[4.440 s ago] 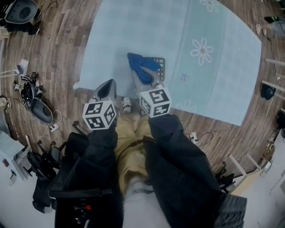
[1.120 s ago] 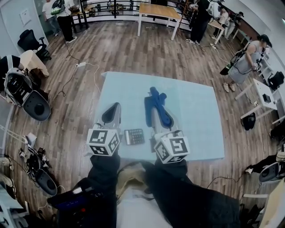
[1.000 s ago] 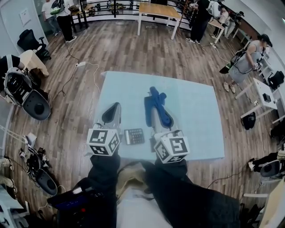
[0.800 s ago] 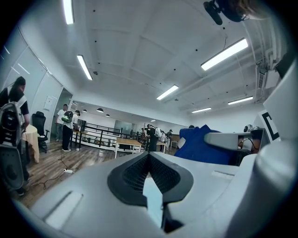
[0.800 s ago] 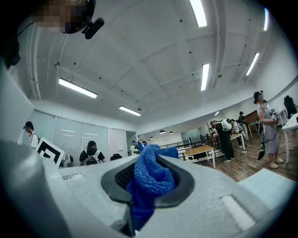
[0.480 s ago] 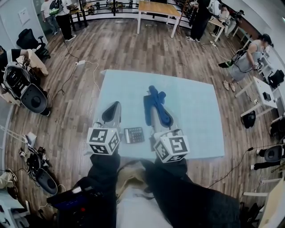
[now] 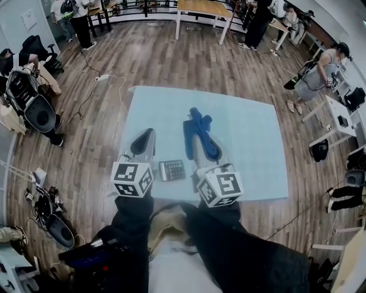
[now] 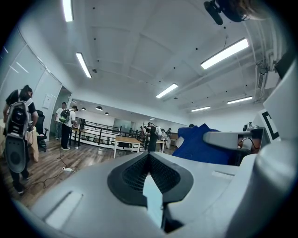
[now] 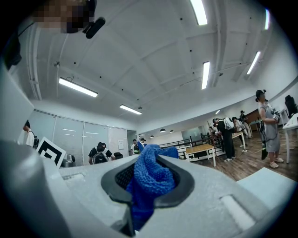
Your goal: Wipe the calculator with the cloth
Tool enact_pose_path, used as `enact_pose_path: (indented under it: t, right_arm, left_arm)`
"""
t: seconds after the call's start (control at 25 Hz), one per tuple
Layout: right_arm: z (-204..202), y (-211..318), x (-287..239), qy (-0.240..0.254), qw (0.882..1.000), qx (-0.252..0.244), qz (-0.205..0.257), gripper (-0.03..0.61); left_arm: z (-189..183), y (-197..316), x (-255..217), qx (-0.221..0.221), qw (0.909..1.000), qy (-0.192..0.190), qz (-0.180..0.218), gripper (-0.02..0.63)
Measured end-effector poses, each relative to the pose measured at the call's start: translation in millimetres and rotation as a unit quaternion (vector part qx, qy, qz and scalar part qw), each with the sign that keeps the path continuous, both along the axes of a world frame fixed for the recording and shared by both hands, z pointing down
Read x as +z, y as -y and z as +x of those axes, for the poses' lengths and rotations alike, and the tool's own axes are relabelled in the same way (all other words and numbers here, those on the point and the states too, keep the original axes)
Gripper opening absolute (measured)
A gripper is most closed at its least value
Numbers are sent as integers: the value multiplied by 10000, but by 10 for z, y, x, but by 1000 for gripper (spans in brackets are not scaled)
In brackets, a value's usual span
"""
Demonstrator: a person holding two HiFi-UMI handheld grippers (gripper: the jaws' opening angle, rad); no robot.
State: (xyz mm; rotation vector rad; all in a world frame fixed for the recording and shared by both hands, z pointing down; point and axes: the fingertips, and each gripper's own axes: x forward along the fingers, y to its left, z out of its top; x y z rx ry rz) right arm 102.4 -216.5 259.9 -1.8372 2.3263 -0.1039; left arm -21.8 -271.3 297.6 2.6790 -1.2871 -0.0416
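A small dark calculator [image 7: 171, 170] lies flat near the front edge of the table [image 7: 251, 143], which has a light-blue cover. It sits bare between my two grippers. My right gripper [image 7: 197, 137] is just right of it, raised and pointing away from me. That gripper is shut on a blue cloth [image 7: 198, 130] that bulges out of the jaws [image 9: 151, 179]. My left gripper [image 7: 147, 136], to the calculator's left, is shut with nothing in it [image 8: 149, 165]. Neither gripper view shows the calculator. The left gripper view shows the cloth [image 8: 198, 144] off to its right.
The table's front edge [image 7: 171, 200] runs just before my legs. Wooden floor surrounds the table. Chairs and bags [image 7: 34, 111] stand at the left, and cables [image 7: 103, 77] lie on the floor. A wooden table [image 7: 200, 8] and several people are at the back and right.
About four seconds ago the cloth lay over the calculator under my right gripper. Now the cloth is off it and the calculator lies bare. Over the last second almost nothing moved.
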Motion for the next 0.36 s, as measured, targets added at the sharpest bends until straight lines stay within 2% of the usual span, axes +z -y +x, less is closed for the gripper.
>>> enact_pose_path:
  t: [0.36]
  right_arm:
    - [-18,2,-13,-11,10000,-29,-33,54]
  left_arm:
    - [14,-14,3,32,10000,6,-56,0]
